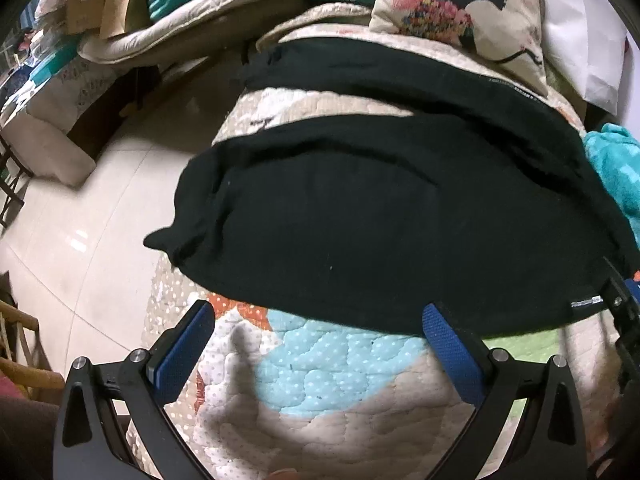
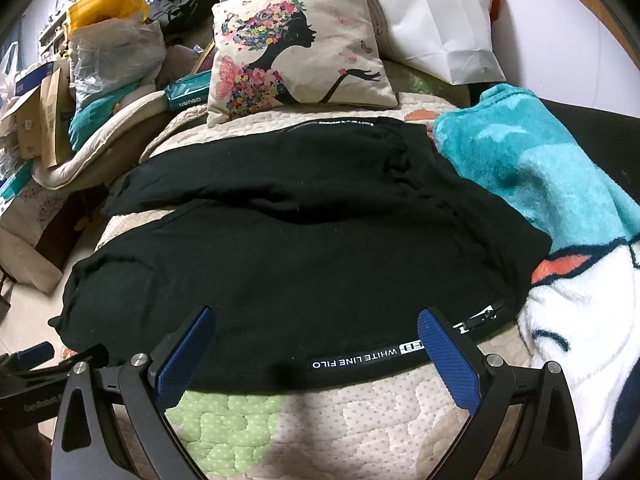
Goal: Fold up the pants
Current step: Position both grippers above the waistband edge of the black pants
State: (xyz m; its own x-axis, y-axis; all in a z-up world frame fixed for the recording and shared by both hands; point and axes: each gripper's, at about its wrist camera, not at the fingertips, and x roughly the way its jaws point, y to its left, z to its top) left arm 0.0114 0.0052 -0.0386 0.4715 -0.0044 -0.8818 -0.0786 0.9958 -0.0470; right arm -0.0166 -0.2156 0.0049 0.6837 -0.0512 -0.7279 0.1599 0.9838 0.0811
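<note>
Black pants (image 1: 380,216) lie spread flat on a quilted bedspread (image 1: 320,380), legs apart and running left; they also show in the right wrist view (image 2: 304,248). The waistband with white lettering (image 2: 360,356) is at the near right. My left gripper (image 1: 320,320) is open and empty, just short of the near leg's edge. My right gripper (image 2: 316,324) is open and empty, hovering over the near edge by the waistband. The right gripper's body shows at the left wrist view's right edge (image 1: 622,308).
A printed cushion (image 2: 296,44) and a white bag (image 2: 436,20) sit at the bed's far end. A teal and white fleece blanket (image 2: 552,184) lies right of the pants. Tiled floor (image 1: 100,216) and piled boxes and bags (image 2: 80,80) are to the left.
</note>
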